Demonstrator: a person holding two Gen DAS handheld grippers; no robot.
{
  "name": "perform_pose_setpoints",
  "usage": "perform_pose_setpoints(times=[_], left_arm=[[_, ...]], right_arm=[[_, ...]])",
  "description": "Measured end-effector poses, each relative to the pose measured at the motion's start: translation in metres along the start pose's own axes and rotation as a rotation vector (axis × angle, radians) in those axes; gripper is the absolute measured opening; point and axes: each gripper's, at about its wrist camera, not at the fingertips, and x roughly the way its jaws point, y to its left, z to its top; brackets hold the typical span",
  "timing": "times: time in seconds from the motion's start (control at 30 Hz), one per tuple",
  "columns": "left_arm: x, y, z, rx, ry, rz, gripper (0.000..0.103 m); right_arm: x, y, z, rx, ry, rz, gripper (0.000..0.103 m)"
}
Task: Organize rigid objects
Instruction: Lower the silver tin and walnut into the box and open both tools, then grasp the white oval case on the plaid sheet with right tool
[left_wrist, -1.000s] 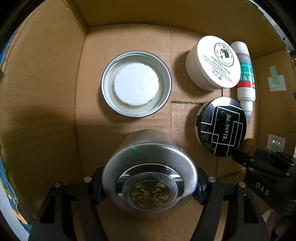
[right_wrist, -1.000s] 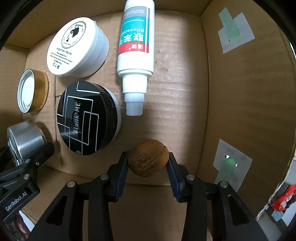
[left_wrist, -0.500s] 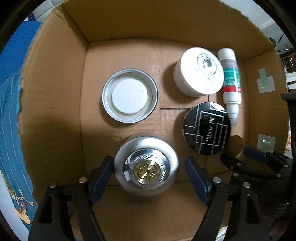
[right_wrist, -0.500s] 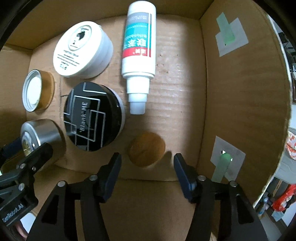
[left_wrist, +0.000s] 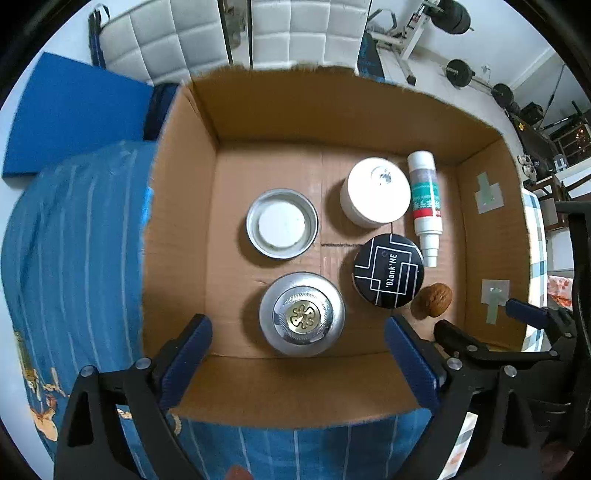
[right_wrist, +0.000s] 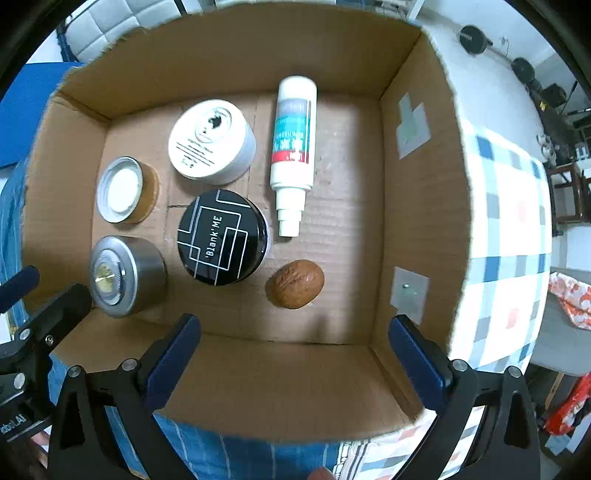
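Note:
A cardboard box (left_wrist: 354, 384) (right_wrist: 417, 206) holds the objects. A silver round tin (left_wrist: 301, 319) (right_wrist: 123, 277) stands at the front left. A brown walnut (left_wrist: 432, 299) (right_wrist: 295, 283) lies at the front right. Between them is a black "Blank ME" tin (left_wrist: 388, 276) (right_wrist: 221, 238). Behind are a white cream jar (left_wrist: 375, 192) (right_wrist: 211, 142), a lying white bottle (left_wrist: 424, 199) (right_wrist: 293, 147) and a jar with a silver lid (left_wrist: 282, 223) (right_wrist: 123, 189). My left gripper (left_wrist: 297, 343) is open and empty above the box's near wall. My right gripper (right_wrist: 293, 343) is open and empty there too.
The box sits on a blue striped cloth (left_wrist: 74, 258) beside a checked cloth (right_wrist: 506, 258). A blue pad (left_wrist: 70, 118) lies at the far left. Gym equipment (left_wrist: 458, 70) stands in the background. Taped patches (right_wrist: 410, 291) mark the box's right wall.
Both grippers opened and let go: the left released the silver tin, the right the walnut. Both have pulled back and up out of the box.

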Motion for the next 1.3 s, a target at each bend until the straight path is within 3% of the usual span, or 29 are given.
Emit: perform_pose_setpoints(times=[0.5, 0.67, 0.8, 1.1, 1.3], left_arm=[[-0.106, -0.022, -0.041, 0.023, -0.238, -0.009, 0.096], [-0.128, -0.037, -0.061, 0.042, -0.275, -0.02, 0.096], [-0.118, -0.046, -0.079, 0.037, -0.241, -0.02, 0.096], [-0.021, -0.073, -0.109, 0.029, -0.042, -0.027, 0.096], [0.023, -0.09, -0.112, 0.039, 0.023, -0.016, 0.096]], right_arm=[[-0.11, -0.002, -0.059, -0.046, -0.201, 0.08, 0.103], [-0.122, -0.019, -0.085, -0.028, -0.234, 0.098, 0.103], [-0.105, -0.05, -0.108, 0.02, -0.201, 0.07, 0.103], [0.0, -0.13, -0.125, 0.203, -0.015, 0.071, 0.102], [0.061, -0.151, -0.116, 0.274, 0.076, 0.054, 0.081]])
